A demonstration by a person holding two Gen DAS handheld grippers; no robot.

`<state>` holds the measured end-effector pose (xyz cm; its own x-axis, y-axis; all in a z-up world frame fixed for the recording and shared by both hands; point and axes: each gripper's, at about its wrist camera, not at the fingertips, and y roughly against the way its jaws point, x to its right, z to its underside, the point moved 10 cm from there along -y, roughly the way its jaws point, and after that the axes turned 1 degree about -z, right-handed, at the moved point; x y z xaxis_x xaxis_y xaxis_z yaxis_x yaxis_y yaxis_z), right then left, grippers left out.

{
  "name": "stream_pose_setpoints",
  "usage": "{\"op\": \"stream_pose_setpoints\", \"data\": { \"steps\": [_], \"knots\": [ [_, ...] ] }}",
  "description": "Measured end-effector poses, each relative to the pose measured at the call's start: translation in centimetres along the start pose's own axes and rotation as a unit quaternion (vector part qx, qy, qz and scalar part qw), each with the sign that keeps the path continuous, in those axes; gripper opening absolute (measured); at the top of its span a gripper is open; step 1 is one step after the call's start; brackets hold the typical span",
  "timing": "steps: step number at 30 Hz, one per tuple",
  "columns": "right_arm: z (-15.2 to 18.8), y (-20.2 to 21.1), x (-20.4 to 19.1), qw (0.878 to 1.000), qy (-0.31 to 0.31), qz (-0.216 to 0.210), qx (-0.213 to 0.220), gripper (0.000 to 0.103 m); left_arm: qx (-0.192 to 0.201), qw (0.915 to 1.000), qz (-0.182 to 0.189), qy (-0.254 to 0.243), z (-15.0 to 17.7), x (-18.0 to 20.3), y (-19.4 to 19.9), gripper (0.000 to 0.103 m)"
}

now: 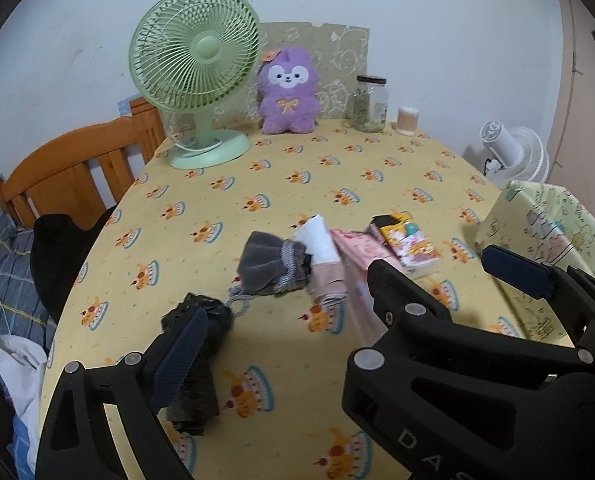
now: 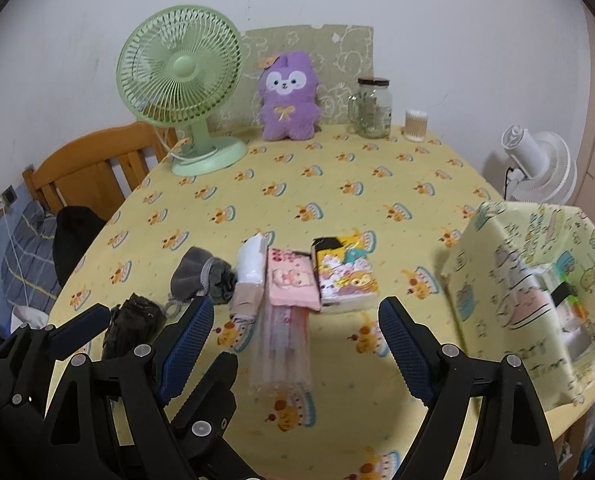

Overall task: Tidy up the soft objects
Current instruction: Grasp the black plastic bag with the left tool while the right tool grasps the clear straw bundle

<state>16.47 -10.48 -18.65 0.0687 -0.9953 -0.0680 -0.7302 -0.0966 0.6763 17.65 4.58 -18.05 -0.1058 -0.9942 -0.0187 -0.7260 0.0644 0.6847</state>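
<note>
1. Two grippers hover over the yellow tablecloth, both spread and grasping nothing; the soft items lie in a row at mid-frame, seemingly laid out for sorting into the patterned fabric bin at right.
2. Left gripper sits low in its own view, its fingers straddling that row; the right gripper aims at the pink packet and the cartoon tissue pack.
3. Only the right view looks into the bin, where some packets already lie, though blurred; the left view shows just its outer wall.
4. Leftward lie the rolled white-and-pink cloth, the grey drawstring pouch and the black crumpled bundle. The left view shows the bundle touching its left finger.
</note>
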Motion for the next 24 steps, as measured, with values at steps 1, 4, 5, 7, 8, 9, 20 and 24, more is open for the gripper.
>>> {"op": "stream_pose_setpoints", "data": {
  "steps": [1, 4, 5, 7, 8, 9, 20, 24],
  "knots": [
    [0.1, -0.3, -0.3, 1.0, 0.0, -0.001, -0.003, 0.087, -0.002, 1.0, -0.002, 0.001, 0.1, -0.3, -0.1, 0.096],
    [0.5, -0.9, -1.2, 1.0, 0.002, -0.006, -0.011, 0.087, -0.004, 0.9999, -0.013, 0.01, 0.5, -1.6, -0.4, 0.096],
    [0.6, -1.1, -1.4, 1.0, 0.001, -0.008, -0.014, 0.087, -0.005, 0.9998, -0.016, 0.013, 0.7, -2.1, -0.5, 0.096],
    [0.8, -1.6, -2.3, 1.0, 0.002, -0.016, -0.02, 0.087, -0.01, 0.9996, -0.02, 0.014, 1.0, -2.9, -0.7, 0.096],
    [1.0, -1.8, -2.7, 1.0, 0.004, -0.018, -0.022, 0.087, -0.013, 0.9995, -0.024, 0.017, 1.2, -3.4, -0.9, 0.096],
    [1.1, -2.0, -3.0, 1.0, 0.005, -0.019, -0.024, 0.087, -0.018, 0.9993, -0.027, 0.019, 1.4, -3.9, -1.2, 0.096],
    [2.1, -4.3, -4.9, 0.998, 0.027, -0.009, -0.055, 0.087, -0.047, 0.9981, -0.015, 0.038, 2.6, -6.0, -3.7, 0.092],
    [2.3, -5.1, -4.9, 0.998, 0.028, -0.007, -0.064, 0.087, -0.067, 0.9957, 0.004, 0.064, 3.3, -6.5, -4.6, 0.056]
  ]
}}
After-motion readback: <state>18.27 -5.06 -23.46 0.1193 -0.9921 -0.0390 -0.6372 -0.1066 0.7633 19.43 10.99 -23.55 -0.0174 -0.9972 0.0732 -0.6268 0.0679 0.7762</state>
